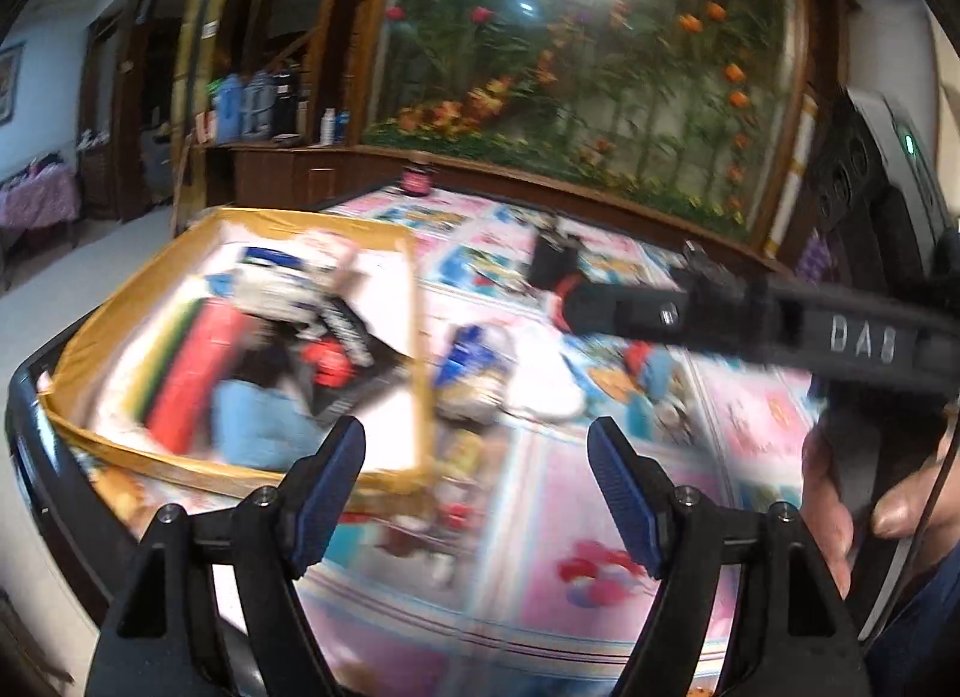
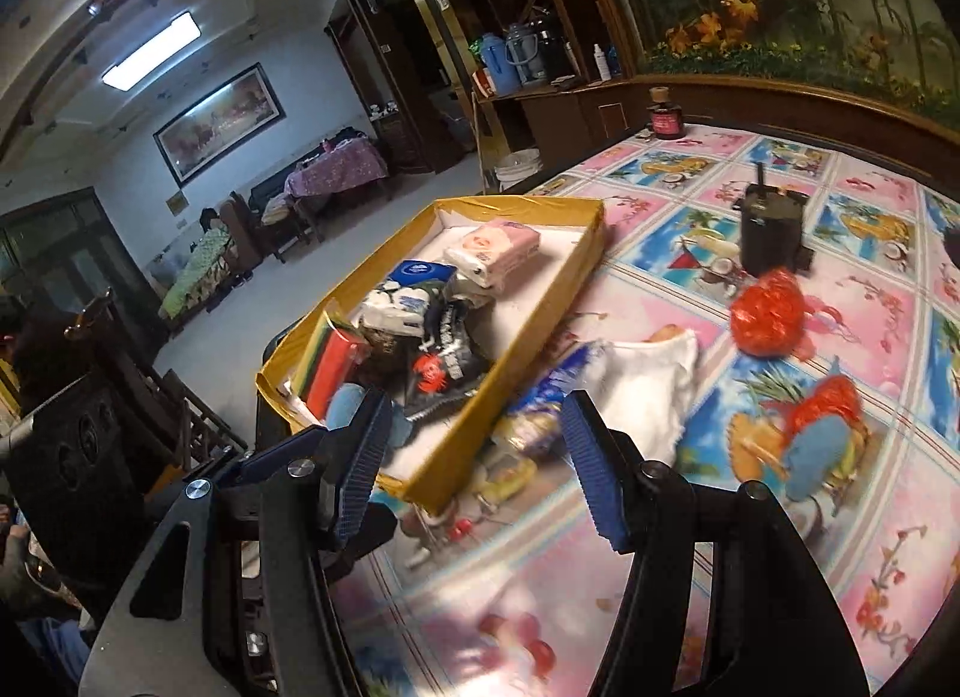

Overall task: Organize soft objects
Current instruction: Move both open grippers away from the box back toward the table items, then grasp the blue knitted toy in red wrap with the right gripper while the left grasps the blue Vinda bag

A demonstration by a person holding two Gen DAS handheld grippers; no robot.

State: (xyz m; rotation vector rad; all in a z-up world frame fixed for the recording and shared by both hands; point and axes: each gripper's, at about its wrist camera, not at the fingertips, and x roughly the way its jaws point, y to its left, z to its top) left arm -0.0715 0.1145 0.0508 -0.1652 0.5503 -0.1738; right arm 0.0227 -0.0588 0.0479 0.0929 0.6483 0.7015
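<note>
A yellow-rimmed box (image 2: 543, 313) (image 1: 420, 349) on the table's left side holds several soft packs: a pink tissue pack (image 2: 498, 244), blue-white packs (image 2: 408, 295) and a red pack (image 2: 339, 364). Just right of the box lie a blue-edged snack bag (image 2: 543, 397) (image 1: 468, 367) and a white cloth (image 2: 651, 379) (image 1: 540, 379). A red mesh ball (image 2: 768, 313) and a red-and-blue soft toy (image 2: 825, 427) lie farther right. My left gripper (image 1: 477, 478) is open and empty above the box's near corner. My right gripper (image 2: 474, 466) is open and empty above the snack bag.
A colourful patterned cloth (image 2: 780, 517) covers the table. A black device (image 2: 771, 232) and a dark jar (image 2: 663, 118) stand at the back. The right gripper's arm (image 1: 780, 319) crosses the left wrist view. The table edge drops to the floor on the left.
</note>
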